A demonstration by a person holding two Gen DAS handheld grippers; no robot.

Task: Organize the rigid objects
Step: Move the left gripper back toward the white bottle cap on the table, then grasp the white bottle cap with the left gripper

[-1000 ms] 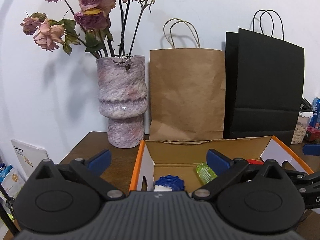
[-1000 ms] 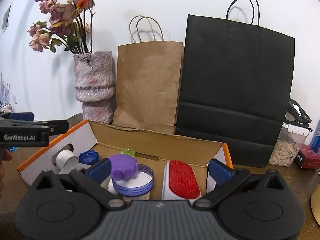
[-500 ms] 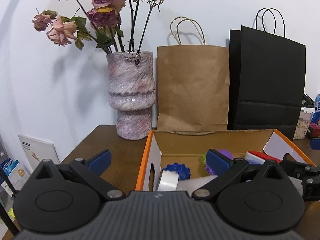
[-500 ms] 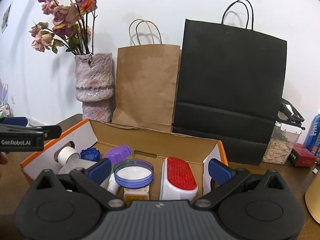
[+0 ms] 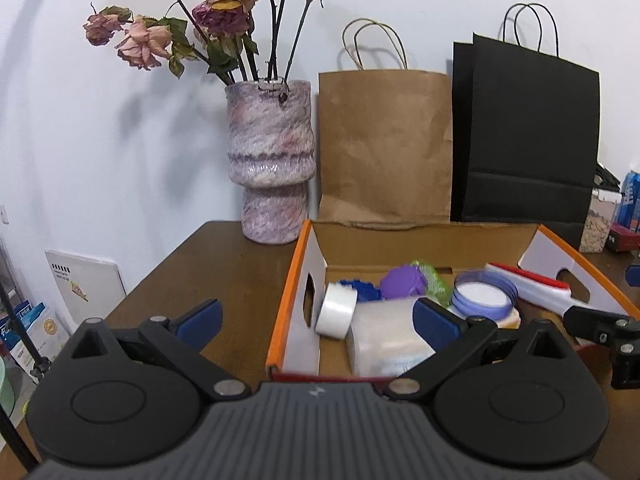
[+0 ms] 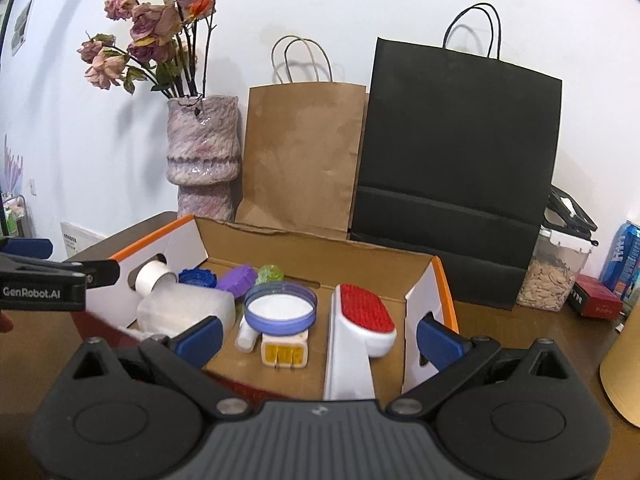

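Observation:
An orange-edged cardboard box (image 5: 294, 280) (image 6: 434, 280) sits on the brown table. It holds a white bottle (image 5: 384, 336) (image 6: 184, 312), a roll of white tape (image 5: 336, 310) (image 6: 152, 276), a blue cap (image 6: 198, 277), a purple cap (image 5: 402, 282) (image 6: 238, 278), a green piece (image 6: 270, 273), a blue-rimmed lid (image 5: 482, 294) (image 6: 280, 306), a yellow-and-white piece (image 6: 284, 352) and a red-and-white lint brush (image 5: 532, 286) (image 6: 360, 320). My left gripper (image 5: 316, 320) is open and empty at the box's near left corner. My right gripper (image 6: 318, 334) is open and empty at the box's near side.
A marbled vase (image 5: 270, 168) of dried roses, a brown paper bag (image 5: 384, 148) and a black paper bag (image 6: 456, 160) stand behind the box. A jar of seeds (image 6: 554, 272), a red box (image 6: 596, 300) and a blue can (image 6: 624, 260) stand at the right.
Both grippers have pulled back from the box and up, so more of its contents shows. Both stay open and empty.

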